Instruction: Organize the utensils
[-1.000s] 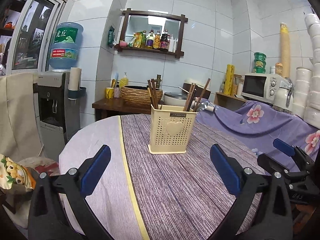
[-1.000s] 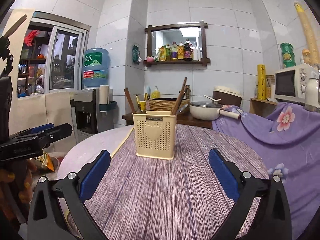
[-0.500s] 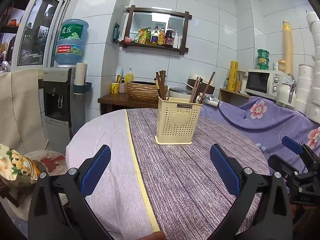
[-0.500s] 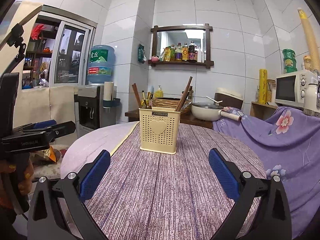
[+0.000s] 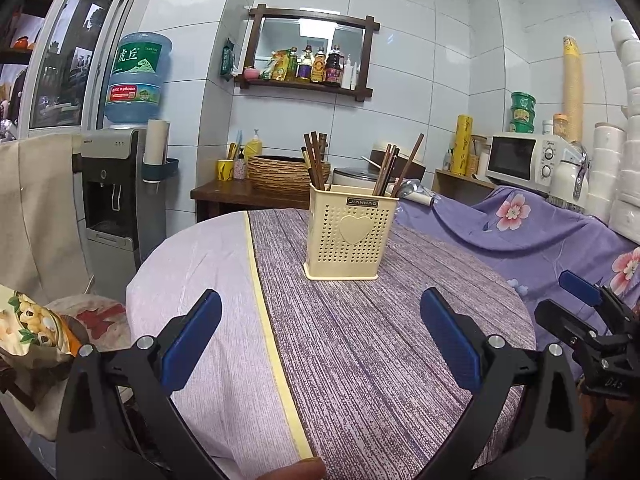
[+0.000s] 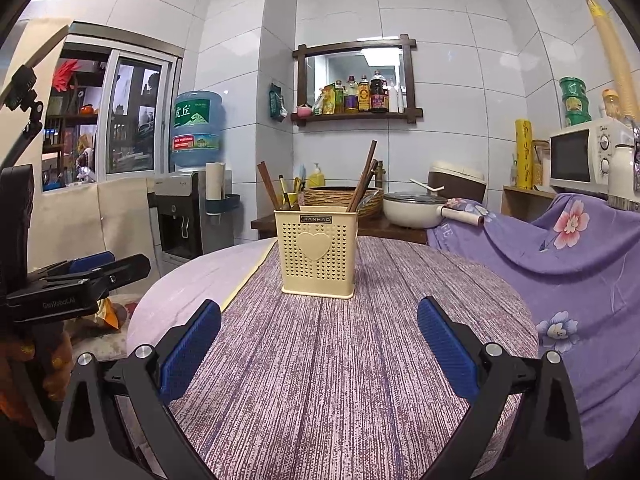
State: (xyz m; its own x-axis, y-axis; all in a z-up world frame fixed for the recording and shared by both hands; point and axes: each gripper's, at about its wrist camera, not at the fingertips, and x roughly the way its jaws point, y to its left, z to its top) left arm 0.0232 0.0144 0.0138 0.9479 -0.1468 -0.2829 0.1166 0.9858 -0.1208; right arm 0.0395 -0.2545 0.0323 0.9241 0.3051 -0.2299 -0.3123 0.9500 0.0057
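A cream perforated utensil holder [image 5: 349,234] with a heart on its front stands on the round table [image 5: 360,352]. It also shows in the right wrist view [image 6: 316,254]. Several brown chopsticks [image 5: 316,158] stand in it, in two groups, also seen in the right wrist view [image 6: 362,178]. My left gripper [image 5: 320,340] is open and empty, well back from the holder near the table's front edge. My right gripper [image 6: 318,342] is open and empty, also back from the holder. The right gripper shows at the left wrist view's right edge [image 5: 588,320].
A purple striped cloth with a yellow strip [image 5: 268,332] covers the table. A water dispenser [image 5: 120,192] stands left. A side table with a wicker basket [image 5: 280,170] and a pot [image 6: 416,208] is behind. A floral purple cover [image 5: 540,236] and a microwave [image 5: 528,158] are right.
Both grippers have drawn back from the holder and risen slightly, so the holder looks smaller and farther. Both stay open and empty.
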